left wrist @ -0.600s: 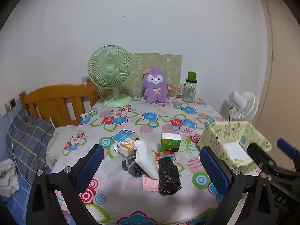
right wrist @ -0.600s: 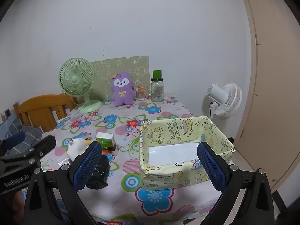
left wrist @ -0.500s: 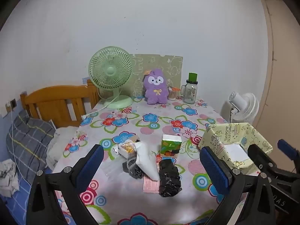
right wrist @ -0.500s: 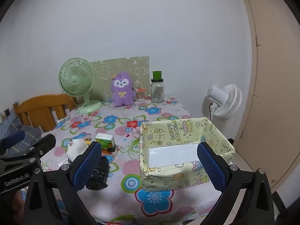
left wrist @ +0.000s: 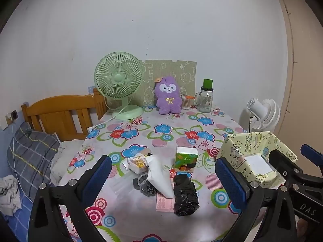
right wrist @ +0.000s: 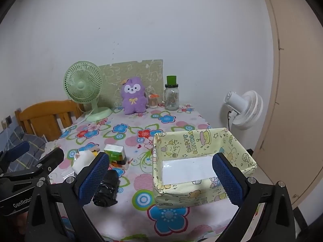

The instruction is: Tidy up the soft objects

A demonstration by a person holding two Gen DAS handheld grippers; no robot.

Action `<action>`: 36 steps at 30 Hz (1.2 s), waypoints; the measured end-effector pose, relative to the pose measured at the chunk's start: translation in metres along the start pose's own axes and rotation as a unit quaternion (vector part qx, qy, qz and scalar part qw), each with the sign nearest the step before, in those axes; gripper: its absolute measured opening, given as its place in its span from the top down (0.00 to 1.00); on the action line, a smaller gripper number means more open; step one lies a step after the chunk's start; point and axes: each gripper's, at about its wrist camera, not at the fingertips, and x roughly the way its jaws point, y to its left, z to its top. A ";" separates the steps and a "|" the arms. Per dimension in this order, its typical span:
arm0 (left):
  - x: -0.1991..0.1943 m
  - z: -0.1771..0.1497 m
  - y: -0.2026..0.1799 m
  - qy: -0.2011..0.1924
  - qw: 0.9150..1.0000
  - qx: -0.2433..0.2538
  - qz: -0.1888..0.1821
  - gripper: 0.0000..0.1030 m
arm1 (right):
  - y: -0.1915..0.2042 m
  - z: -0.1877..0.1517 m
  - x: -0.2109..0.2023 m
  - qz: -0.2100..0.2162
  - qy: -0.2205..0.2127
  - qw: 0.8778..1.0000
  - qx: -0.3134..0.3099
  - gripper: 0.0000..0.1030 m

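My left gripper (left wrist: 161, 179) and right gripper (right wrist: 160, 174) both stand wide apart with nothing between the pads, held back from the near edge of the flower-print tablecloth (left wrist: 141, 129). The heap of soft things lies straight ahead of my left — the crumpled black plastic-wrapped bundle (left wrist: 185, 194) nearest, its long axis running away from me, the white cloth pouch (left wrist: 158, 174) just beside it. The yellow paper-covered open box (right wrist: 201, 161) sits ahead of my right — so, I judge, left picks.
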 end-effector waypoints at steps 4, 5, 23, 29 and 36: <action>0.000 -0.001 0.001 0.002 1.000 -0.001 0.001 0.00 | 0.000 -0.002 0.000 0.000 0.000 1.000 0.000 0.00; 0.000 -0.001 0.001 0.002 1.000 0.000 0.001 0.00 | 0.000 -0.002 0.001 -0.001 -0.001 1.000 0.001 0.00; 0.003 0.001 0.000 -0.001 1.000 0.000 -0.004 0.00 | 0.000 -0.002 0.000 -0.005 -0.004 1.000 0.002 0.00; 0.002 0.003 -0.001 -0.003 1.000 0.001 -0.005 0.00 | 0.001 -0.001 -0.001 -0.005 -0.006 1.000 0.003 0.00; 0.001 0.004 0.000 -0.004 1.000 0.001 -0.005 0.00 | 0.001 0.000 -0.002 -0.005 -0.005 1.000 0.004 0.00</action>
